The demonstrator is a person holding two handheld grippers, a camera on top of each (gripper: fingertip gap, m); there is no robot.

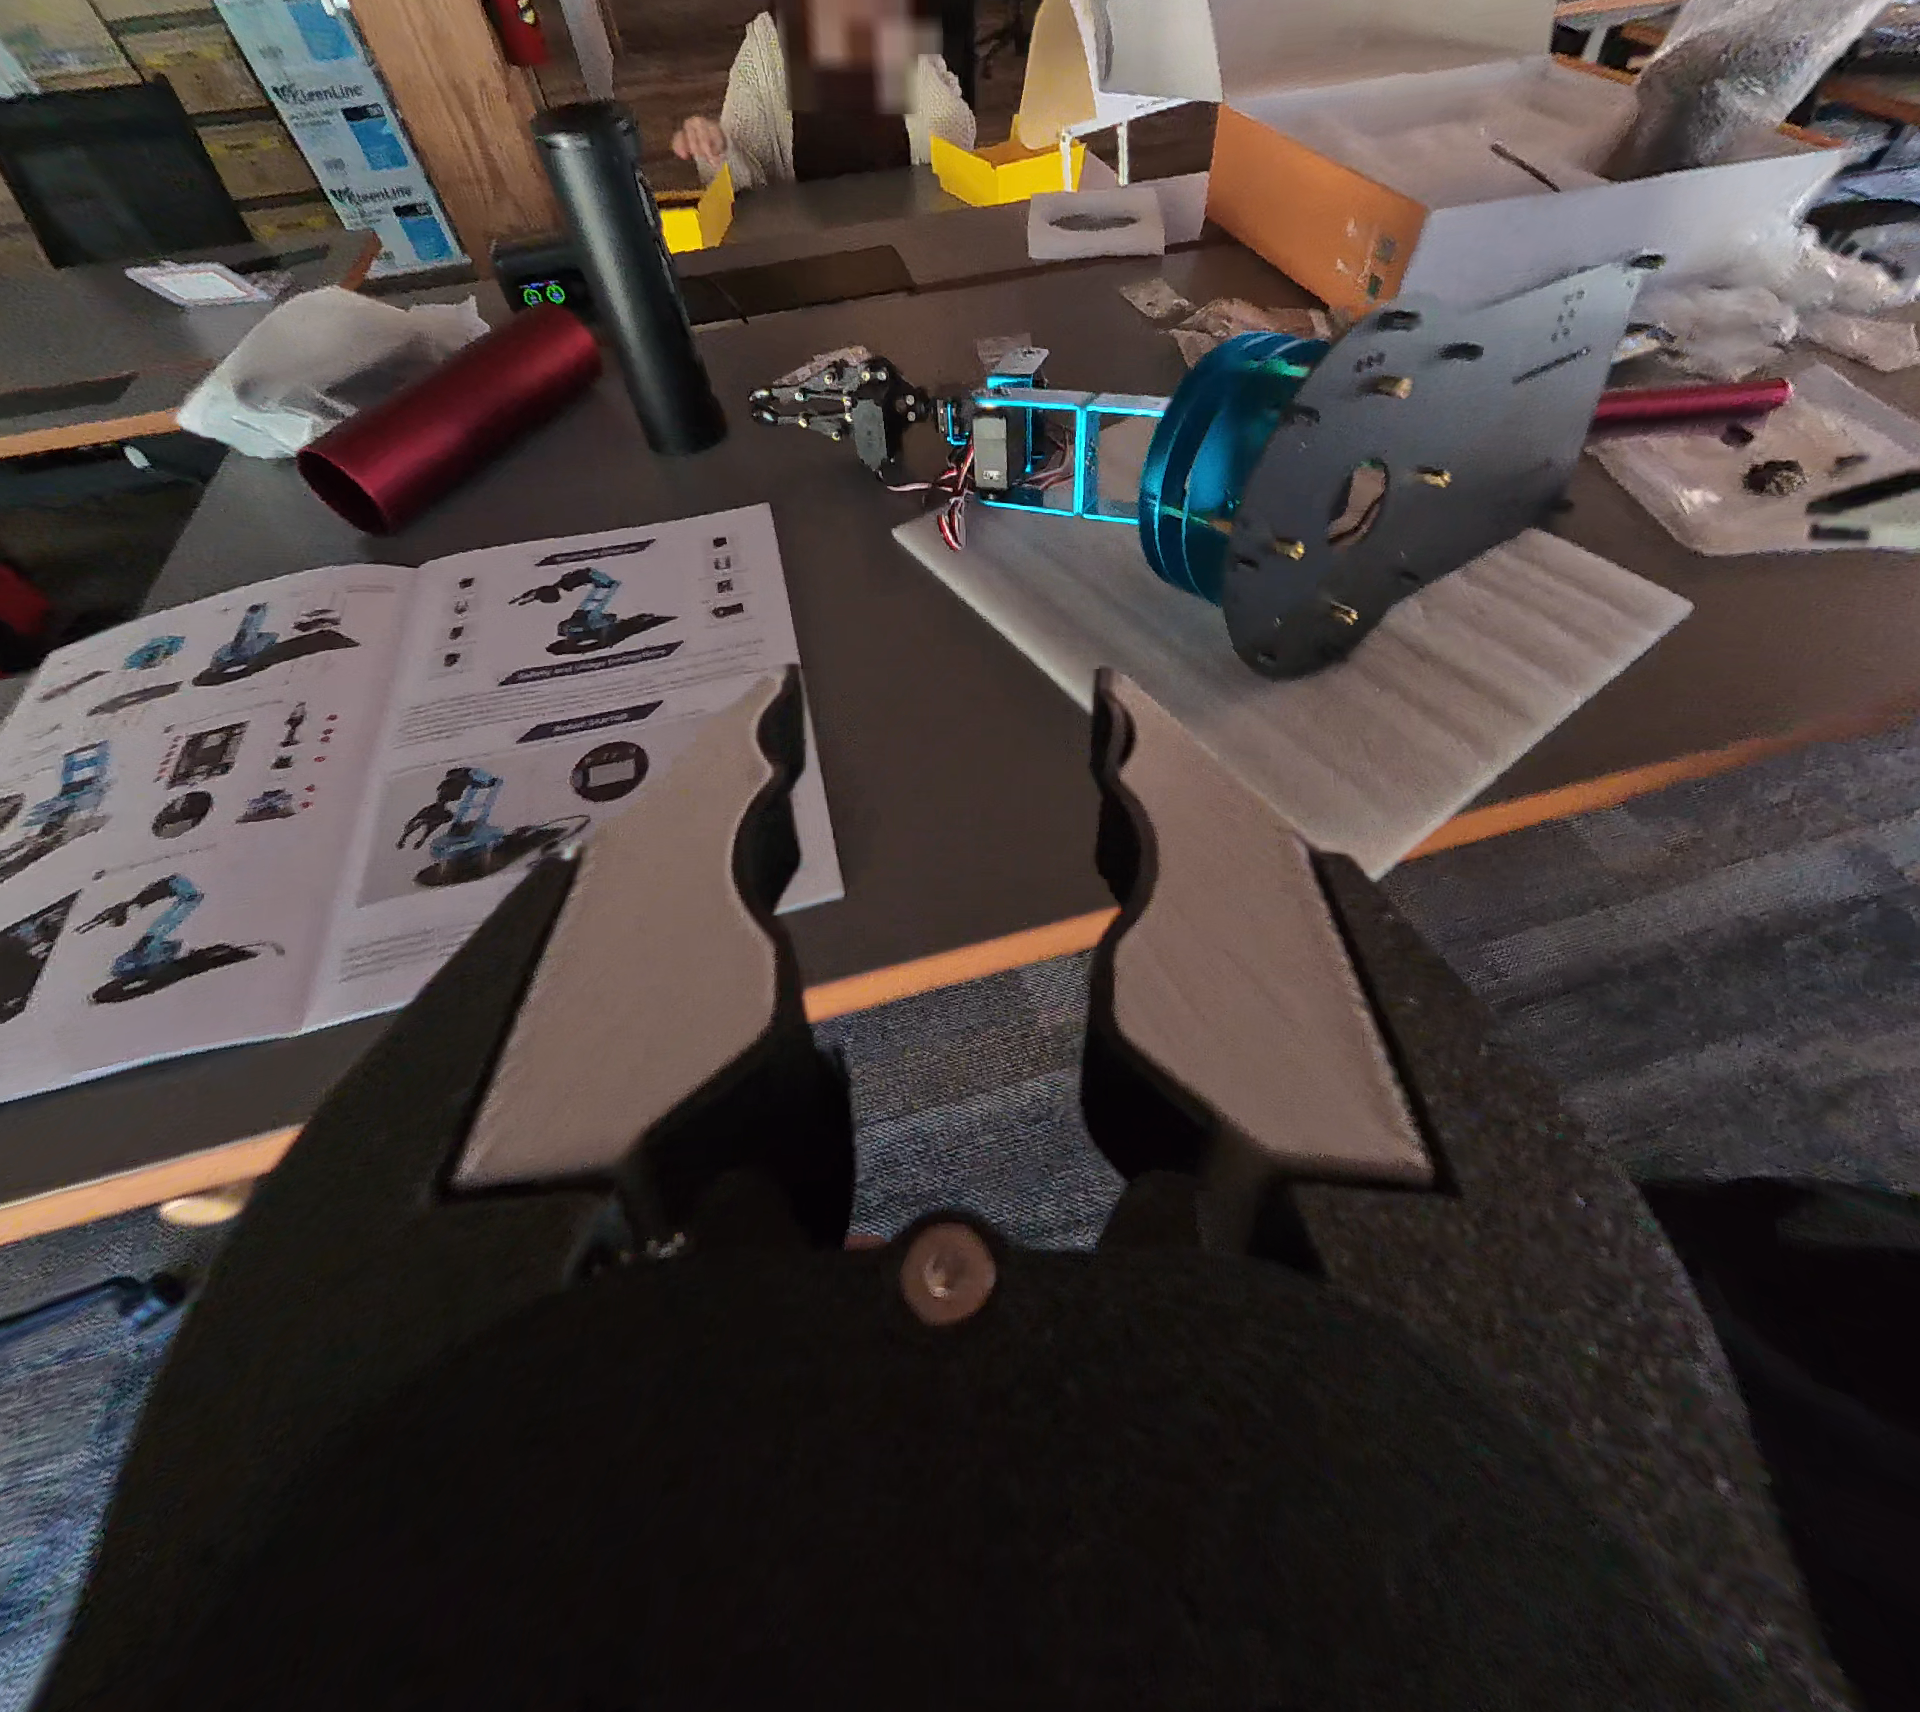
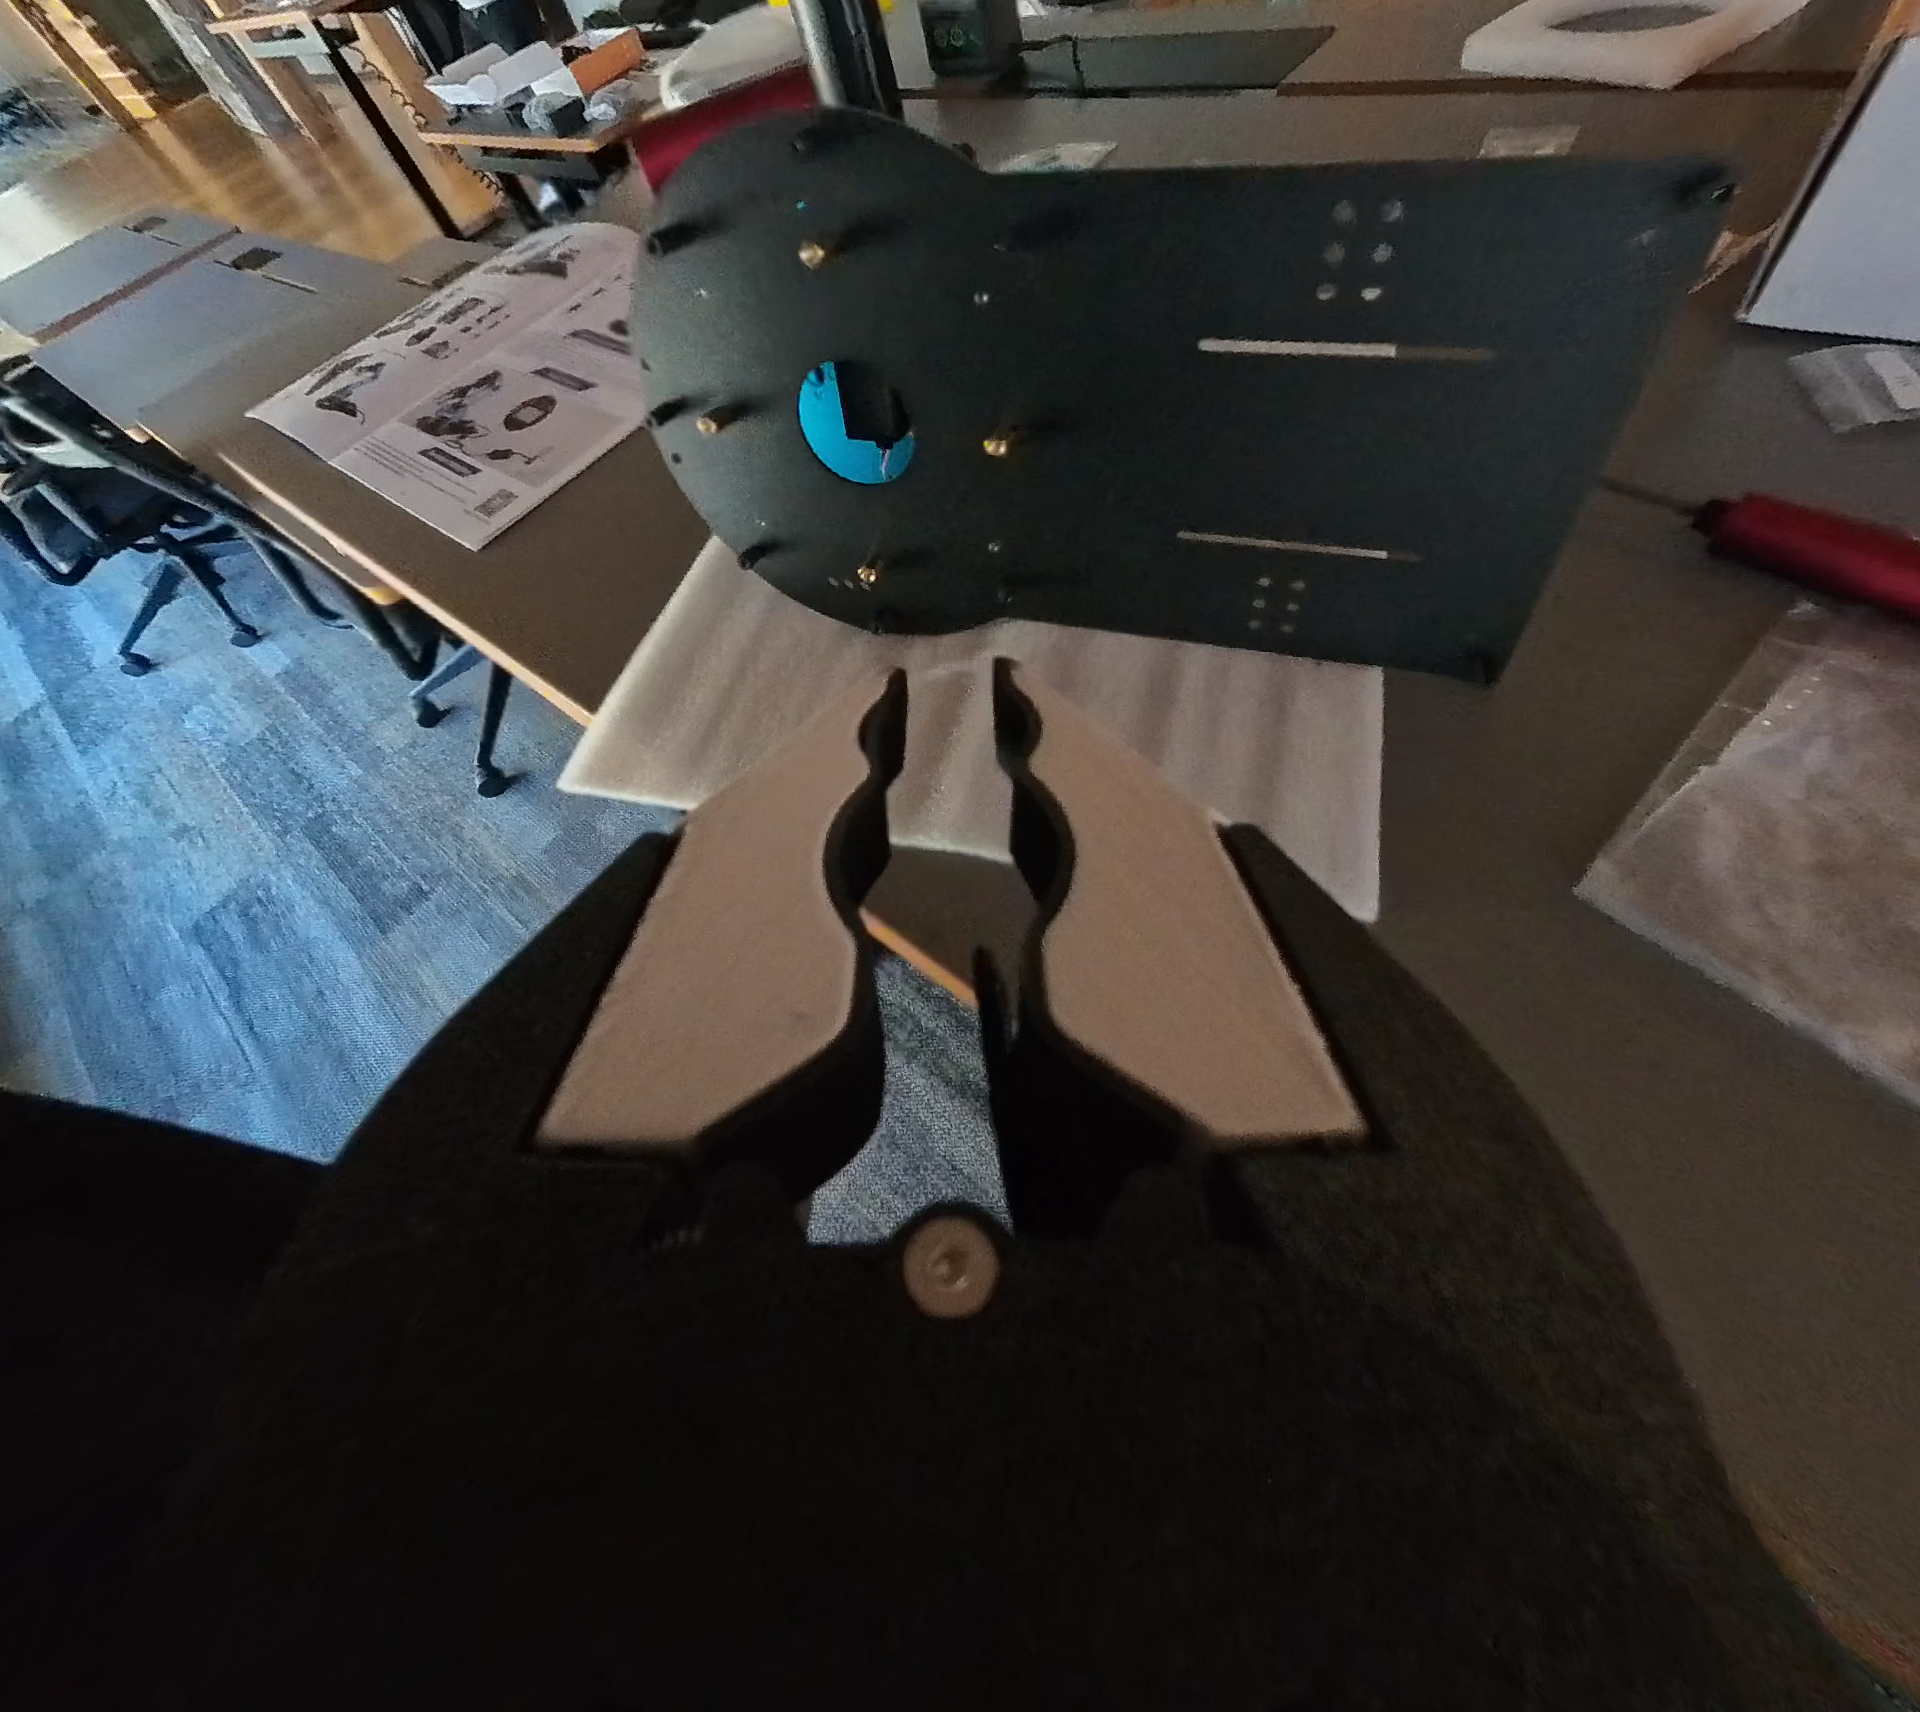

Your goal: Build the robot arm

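The left gripper (image 1: 951, 686) stands spread wide and holds nothing; it hangs over the near edge of the table (image 1: 935, 789), with carpet showing under its body. Just to its left lies an open manual (image 1: 416, 779) with pictures of a small arm. Ahead and to the right is a white foam sheet (image 1: 1403, 706), and on it a small robot arm lies on its side: a black base plate (image 1: 1434, 457) tilted up on its rounded edge, a blue turntable (image 1: 1205, 467) against it, a blue frame with servos and loose wires, and a black claw (image 1: 831, 405) that reaches out past the sheet. The right gripper (image 2: 948, 675) has its jaws drawn nearly together, with only a thin slit between the tips and nothing in it. It points at the underside of the plate (image 2: 1143, 415) from close below, over the same foam sheet (image 2: 1195, 727), not touching either. Brass standoffs stick out of the plate, and blue shows through its round hole. Farther off on the left a fat red tube (image 1: 447, 436) lies beside an upright black cylinder (image 1: 623, 280); a thin red rod (image 1: 1694, 400) lies behind the plate. An open box (image 1: 1309, 208) with foam and bubble wrap stands at the back right, with plastic bags nearby. Beyond the table a person sits by yellow bins (image 1: 997, 171).
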